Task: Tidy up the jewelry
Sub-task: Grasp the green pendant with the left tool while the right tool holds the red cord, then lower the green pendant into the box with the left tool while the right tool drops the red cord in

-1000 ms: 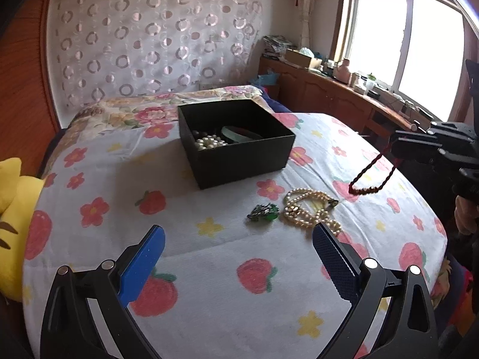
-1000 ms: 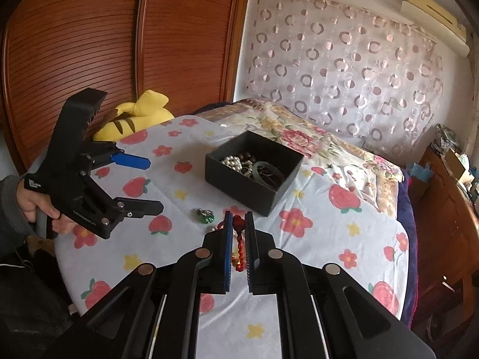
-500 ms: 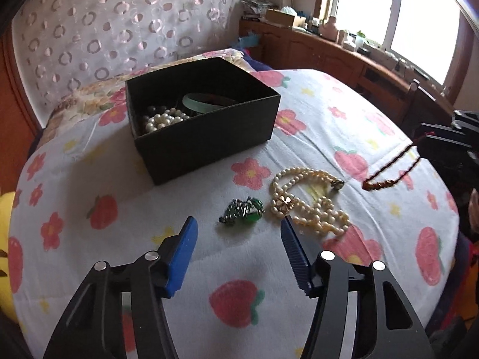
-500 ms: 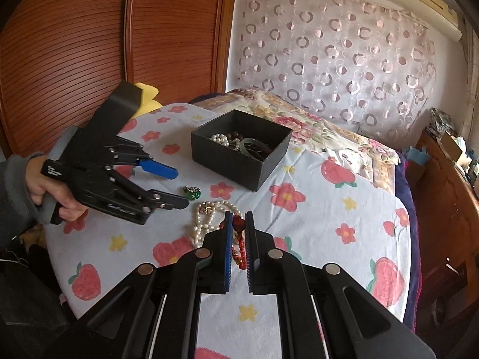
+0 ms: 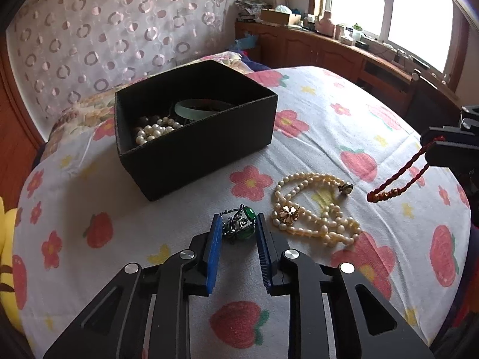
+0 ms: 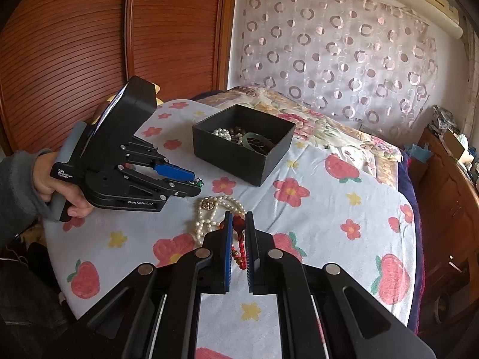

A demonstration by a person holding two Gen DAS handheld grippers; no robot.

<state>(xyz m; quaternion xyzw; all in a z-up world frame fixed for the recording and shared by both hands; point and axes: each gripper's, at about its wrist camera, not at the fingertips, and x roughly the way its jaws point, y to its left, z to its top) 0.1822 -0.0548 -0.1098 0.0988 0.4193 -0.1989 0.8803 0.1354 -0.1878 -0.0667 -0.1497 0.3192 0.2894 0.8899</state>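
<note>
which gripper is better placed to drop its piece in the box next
Probably right. The right gripper is shut on the red cord, already off the cloth. The left gripper brackets the green brooch, which lies on the cloth; its grip looks unfinished. Box is open.

Green brooch (image 5: 239, 224) and pearl necklace (image 5: 311, 209) lie before the open black box (image 5: 194, 146).

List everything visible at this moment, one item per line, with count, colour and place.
Jewelry box: one, black, open, on the bedspread.
Pearl strand in box: one, white, front left corner.
Bangle: one, pale green, inside box.
Dark beads: one cluster, brown, inside box.
Pearl necklace: one, cream with gold clover clasp, on bedspread.
Brooch: one, green and silver, between left gripper fingers.
Cord bracelet: one, red, hanging from right gripper.
Bedspread: one, white, strawberry print.
Left gripper: black, blue pads.
Right gripper: black, shut on cord.
</note>
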